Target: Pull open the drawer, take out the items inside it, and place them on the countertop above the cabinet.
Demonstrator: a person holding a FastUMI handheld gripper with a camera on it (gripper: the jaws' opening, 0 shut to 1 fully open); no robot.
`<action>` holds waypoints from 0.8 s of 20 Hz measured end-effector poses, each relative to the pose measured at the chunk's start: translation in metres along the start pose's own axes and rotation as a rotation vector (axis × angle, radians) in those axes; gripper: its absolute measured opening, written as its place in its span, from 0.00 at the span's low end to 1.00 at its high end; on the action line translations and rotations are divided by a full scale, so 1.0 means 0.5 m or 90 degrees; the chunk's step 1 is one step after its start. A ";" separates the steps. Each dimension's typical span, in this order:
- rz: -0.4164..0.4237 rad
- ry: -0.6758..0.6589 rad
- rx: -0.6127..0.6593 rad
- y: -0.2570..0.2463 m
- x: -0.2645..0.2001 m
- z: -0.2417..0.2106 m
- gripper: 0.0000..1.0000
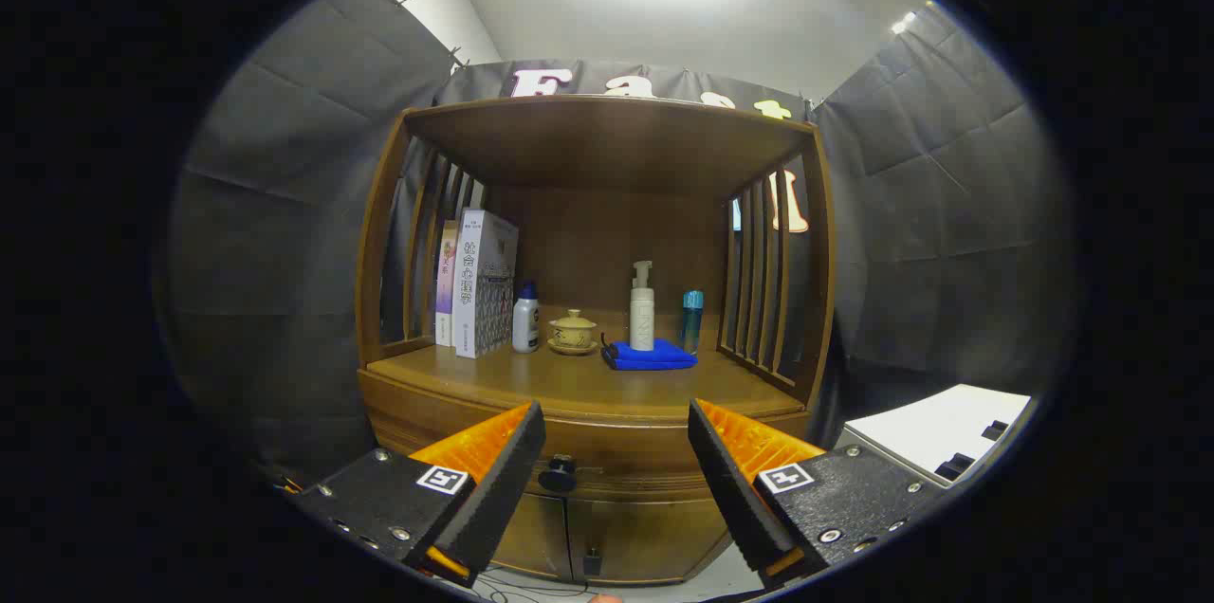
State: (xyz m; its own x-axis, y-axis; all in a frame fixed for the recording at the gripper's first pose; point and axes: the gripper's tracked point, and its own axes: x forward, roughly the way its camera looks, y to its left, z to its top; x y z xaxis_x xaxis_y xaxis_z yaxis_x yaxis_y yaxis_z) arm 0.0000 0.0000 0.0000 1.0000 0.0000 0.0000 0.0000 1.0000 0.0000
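My gripper [616, 437] is spread wide with nothing between its fingers [493, 480], held in front of the wooden cabinet [588, 527]; just beyond the fingers, nearer the left one, sits the dark round knob [559, 471] of the drawer [607, 451], which is closed flush in the cabinet front; below it are two cabinet doors with a small handle at their seam; above the drawer runs the worktop [531, 380], bare along its front edge; further back on it, from left to right, stand two upright books [479, 285] against the slatted side, a small white bottle with a blue cap [525, 319] just beside them, a lidded ceramic cup on a saucer [573, 333], a white pump bottle [642, 309] standing on a folded blue cloth [652, 356], and a slim teal bottle [691, 319] near the right-hand slats; a wooden shelf roofs the niche; off to the right, apart from the cabinet, lies a white board [934, 432].
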 end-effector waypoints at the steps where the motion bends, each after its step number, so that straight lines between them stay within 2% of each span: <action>1: 0.000 0.000 0.000 0.000 0.000 -0.002 0.95; 16: 0.001 0.001 0.007 -0.002 0.000 -0.008 0.95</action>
State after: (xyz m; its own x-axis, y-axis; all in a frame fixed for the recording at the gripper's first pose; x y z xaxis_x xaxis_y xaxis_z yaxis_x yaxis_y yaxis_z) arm 0.0001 -0.0012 -0.0039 1.0000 0.0023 -0.0021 -0.0022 0.9999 0.0103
